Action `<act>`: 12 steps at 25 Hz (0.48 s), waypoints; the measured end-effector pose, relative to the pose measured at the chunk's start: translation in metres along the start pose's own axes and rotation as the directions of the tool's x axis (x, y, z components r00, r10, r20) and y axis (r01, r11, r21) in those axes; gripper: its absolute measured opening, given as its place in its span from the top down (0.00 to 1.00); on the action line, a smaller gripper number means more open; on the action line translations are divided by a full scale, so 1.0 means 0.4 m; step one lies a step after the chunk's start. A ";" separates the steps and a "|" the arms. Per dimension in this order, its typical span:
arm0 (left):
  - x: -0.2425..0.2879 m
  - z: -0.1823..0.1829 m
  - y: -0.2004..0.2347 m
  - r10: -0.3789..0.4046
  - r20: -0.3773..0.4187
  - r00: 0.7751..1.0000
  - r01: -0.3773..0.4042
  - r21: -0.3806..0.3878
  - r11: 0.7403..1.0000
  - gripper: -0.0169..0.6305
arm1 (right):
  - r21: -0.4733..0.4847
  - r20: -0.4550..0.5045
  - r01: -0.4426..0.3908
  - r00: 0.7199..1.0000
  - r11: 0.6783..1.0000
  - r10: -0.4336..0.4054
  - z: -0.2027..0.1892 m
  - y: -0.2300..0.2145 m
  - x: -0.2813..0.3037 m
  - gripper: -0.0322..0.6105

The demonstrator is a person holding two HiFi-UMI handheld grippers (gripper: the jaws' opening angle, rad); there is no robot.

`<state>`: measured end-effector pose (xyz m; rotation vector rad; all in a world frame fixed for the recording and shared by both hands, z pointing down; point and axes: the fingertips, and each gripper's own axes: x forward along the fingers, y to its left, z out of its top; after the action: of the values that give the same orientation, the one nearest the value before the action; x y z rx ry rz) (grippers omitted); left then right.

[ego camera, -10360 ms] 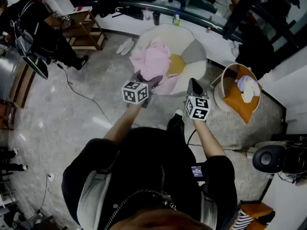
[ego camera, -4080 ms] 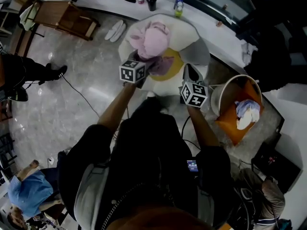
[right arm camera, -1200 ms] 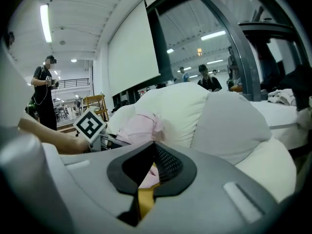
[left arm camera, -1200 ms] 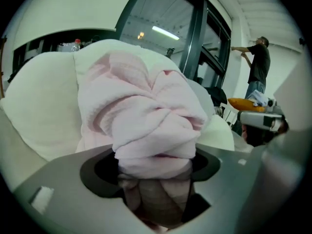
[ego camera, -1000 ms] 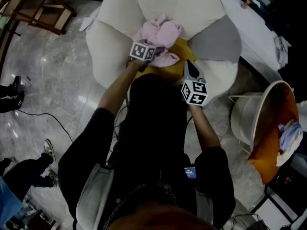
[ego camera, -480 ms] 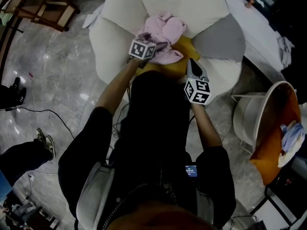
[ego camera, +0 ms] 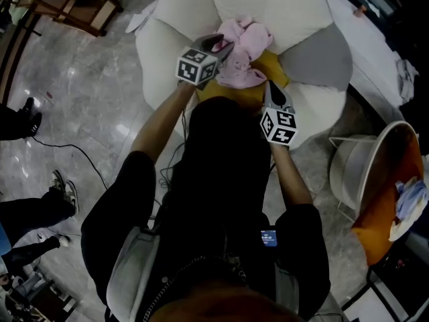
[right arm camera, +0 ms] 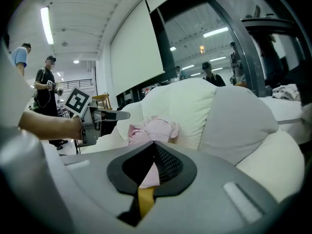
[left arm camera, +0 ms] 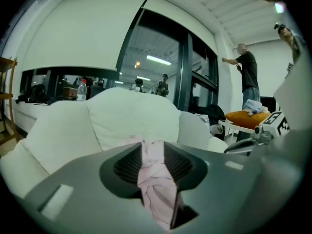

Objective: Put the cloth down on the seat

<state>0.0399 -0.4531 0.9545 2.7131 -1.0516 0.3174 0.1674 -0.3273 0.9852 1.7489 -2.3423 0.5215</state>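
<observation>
**Left tongs rise with a fold of cloth**

Head view — the left tongs (ego camera: 220, 43) sit higher than half a second ago, above the white seat (ego camera: 181, 12). Their tips are at the pink cloth (ego camera: 249, 42), which lies bunched on the seat against the yellow cushion (ego camera: 280, 71). The right tongs (ego camera: 273, 94) have kept their place at the cushion's near edge.

Left gripper view — the jaws have just been closing and now pinch a twisted fold of the cloth between the pads.

Right gripper view — the jaws meet at the tips and hold nothing; the cloth lies ahead, apart from them.
</observation>
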 end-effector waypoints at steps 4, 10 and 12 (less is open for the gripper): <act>-0.033 0.053 -0.007 0.017 0.072 0.997 -0.020 0.030 0.999 0.96 | -0.010 0.008 -0.014 1.000 1.000 0.014 0.022 0.024 -0.001 0.95; -0.058 0.091 -0.015 0.048 0.085 0.995 -0.051 0.036 0.998 0.96 | -0.023 0.029 -0.013 0.999 1.000 0.013 0.067 0.036 -0.021 0.95; -0.057 0.087 -0.023 0.051 0.094 0.994 -0.054 0.025 0.998 0.96 | -0.025 0.034 -0.007 0.999 1.000 0.007 0.067 0.032 -0.026 0.95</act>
<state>0.0338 -0.4416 0.9139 2.7523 -1.1535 0.2176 0.1601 -0.3249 0.9548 1.7529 -2.3679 0.4660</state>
